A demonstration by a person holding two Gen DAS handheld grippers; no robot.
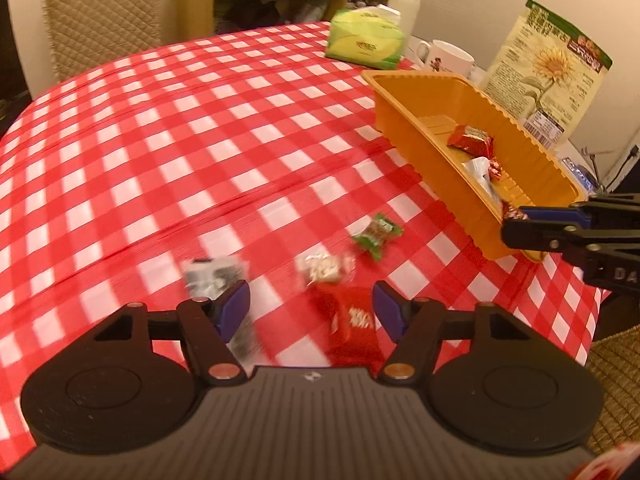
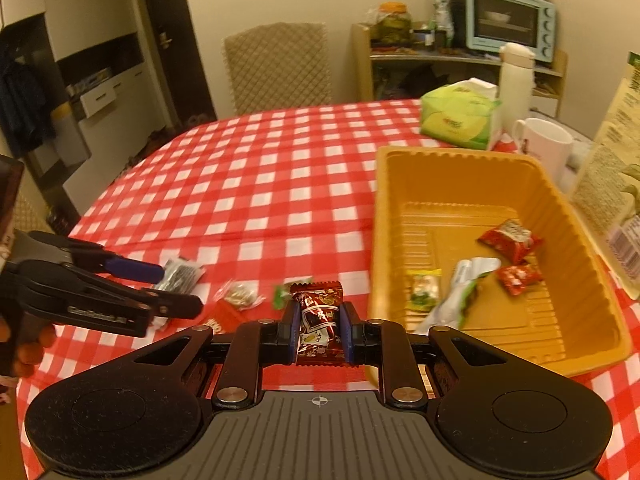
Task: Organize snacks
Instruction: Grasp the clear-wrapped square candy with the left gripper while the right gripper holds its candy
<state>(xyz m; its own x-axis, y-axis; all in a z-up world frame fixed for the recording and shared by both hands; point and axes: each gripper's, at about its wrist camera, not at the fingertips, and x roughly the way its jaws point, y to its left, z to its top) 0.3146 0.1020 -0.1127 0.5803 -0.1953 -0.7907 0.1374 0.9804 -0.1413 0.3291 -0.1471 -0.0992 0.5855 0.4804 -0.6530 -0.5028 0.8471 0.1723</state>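
My right gripper (image 2: 319, 322) is shut on a dark red snack packet (image 2: 319, 320) and holds it above the table, left of the orange tray (image 2: 404, 168); in the left wrist view it (image 1: 516, 216) hangs at the tray's (image 1: 404, 120) near corner. The tray holds two red packets (image 2: 510, 240), a white-green wrapper (image 2: 460, 292) and a yellow-green candy (image 2: 424, 292). My left gripper (image 1: 312, 308) is open just above a red packet (image 1: 352, 324), with a clear nut packet (image 1: 324, 270), a black-white packet (image 1: 212, 280) and a green candy (image 1: 378, 234) close by on the table.
A green tissue pack (image 1: 364, 40), white mug (image 1: 448, 60), white flask (image 1: 404, 0) and sunflower-printed bag (image 1: 548, 68) stand behind the tray. A quilted chair (image 1: 100, 16) stands at the far edge of the red checked table (image 1: 160, 140). Shelves with a toaster oven (image 2: 508, 20) stand behind.
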